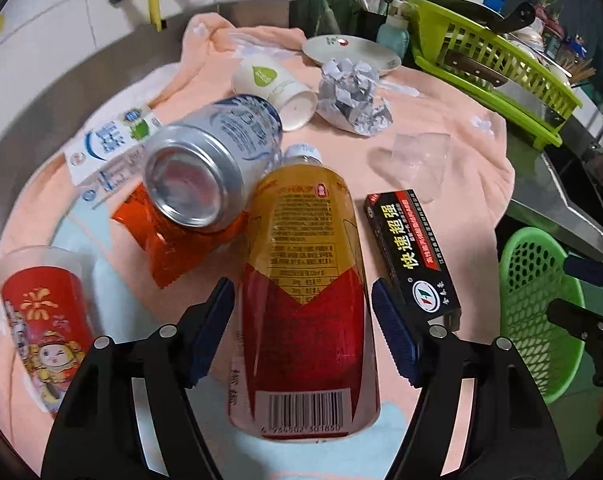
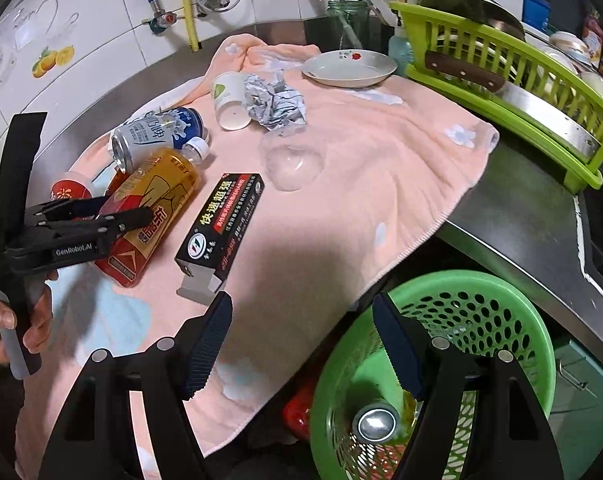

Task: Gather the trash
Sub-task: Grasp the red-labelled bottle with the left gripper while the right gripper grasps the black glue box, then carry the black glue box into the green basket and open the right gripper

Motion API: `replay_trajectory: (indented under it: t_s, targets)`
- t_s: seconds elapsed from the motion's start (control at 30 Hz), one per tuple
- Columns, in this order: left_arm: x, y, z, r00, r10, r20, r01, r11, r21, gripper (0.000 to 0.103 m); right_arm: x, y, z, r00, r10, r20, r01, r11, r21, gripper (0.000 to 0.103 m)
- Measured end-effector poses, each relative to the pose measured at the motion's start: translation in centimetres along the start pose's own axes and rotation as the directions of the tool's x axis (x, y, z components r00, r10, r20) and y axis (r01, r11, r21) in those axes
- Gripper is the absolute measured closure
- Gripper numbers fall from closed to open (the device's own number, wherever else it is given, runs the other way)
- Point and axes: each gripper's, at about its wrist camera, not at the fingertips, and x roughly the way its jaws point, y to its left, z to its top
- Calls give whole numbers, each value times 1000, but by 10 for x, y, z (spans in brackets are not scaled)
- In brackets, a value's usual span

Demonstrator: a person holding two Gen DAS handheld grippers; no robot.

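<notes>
A: The tea bottle (image 1: 301, 280) lies on the towel-covered table (image 1: 441, 140), between the left claw's (image 1: 303, 332) spread pads, untouched.

B: Centre it, squeeze mid-body; glue box (image 1: 413, 252) sits at three o'clock.

A: Only the right view shows its empty, spread right claw (image 2: 301, 344) above the green basket (image 2: 501, 300), a can already inside.

Both tongs (image 1: 303, 334) (image 2: 301, 344) open — downward-tilted

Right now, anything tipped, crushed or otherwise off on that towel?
Yes. The silver can lies on its side atop an orange wrapper; the bottle and paper cup are also toppled. The black box has an open end flap. Foil is crumpled. No liquid spill visible.
</notes>
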Motion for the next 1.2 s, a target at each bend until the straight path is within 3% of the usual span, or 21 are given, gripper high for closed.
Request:
replay_trajectory:
  t_s: [0.4, 0.83, 1.2]
  targets:
    - [-29, 6, -21, 997, -27, 66, 29, 999, -31, 40, 23, 26, 26, 999, 37, -25, -37, 999, -12, 33]
    - [-77, 23, -53, 985, -67, 157, 80, 994, -80, 40, 83, 68, 61, 994, 26, -105, -28, 1000, -14, 33]
    - [-89, 24, -67, 982, -77, 173, 89, 994, -66, 40, 108, 71, 60, 991, -14, -136, 16, 1000, 9, 53]
